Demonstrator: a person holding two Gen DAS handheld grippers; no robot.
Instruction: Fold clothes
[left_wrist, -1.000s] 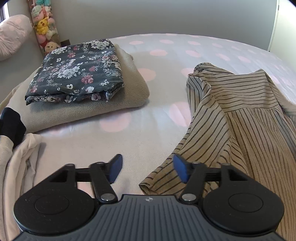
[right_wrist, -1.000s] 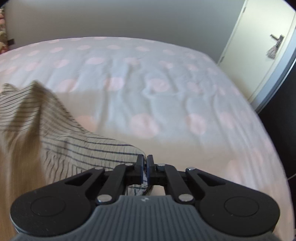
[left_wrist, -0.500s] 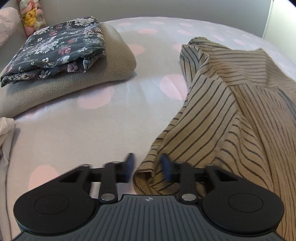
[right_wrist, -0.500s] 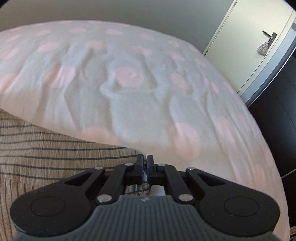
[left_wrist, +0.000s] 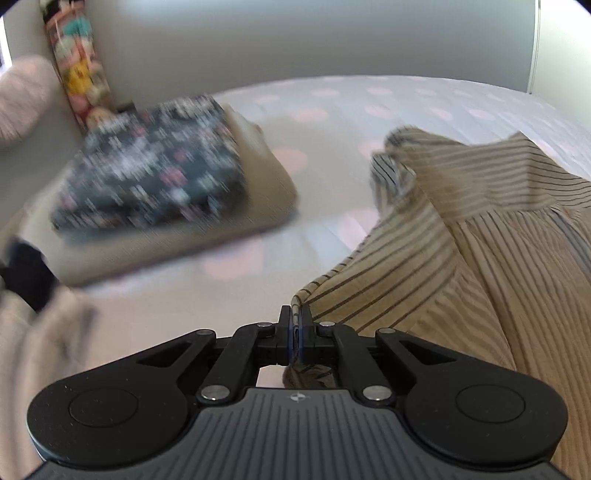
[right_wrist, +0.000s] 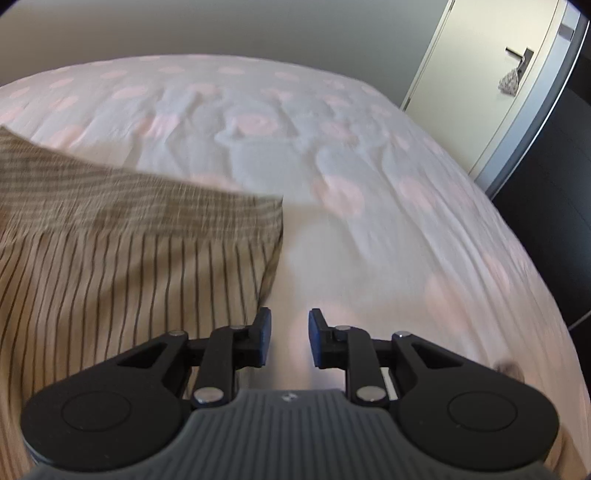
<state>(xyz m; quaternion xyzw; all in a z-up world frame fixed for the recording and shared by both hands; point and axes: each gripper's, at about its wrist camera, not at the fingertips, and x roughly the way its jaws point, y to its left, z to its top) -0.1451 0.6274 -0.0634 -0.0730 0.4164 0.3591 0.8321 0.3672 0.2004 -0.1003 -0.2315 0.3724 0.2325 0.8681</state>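
On the bed (left_wrist: 406, 96), a blurred floral folded garment (left_wrist: 155, 166) lies far left atop a beige folded blanket (left_wrist: 258, 206). The left gripper (left_wrist: 295, 332) is clamped on the striped shirt (left_wrist: 461, 266) edge. The right gripper (right_wrist: 289, 338), fingers apart, sits just beside the shirt's right edge.

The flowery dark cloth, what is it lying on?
The folded dark floral cloth lies on a folded beige blanket, which rests on the pink-dotted bedsheet. Anything between them is hidden.
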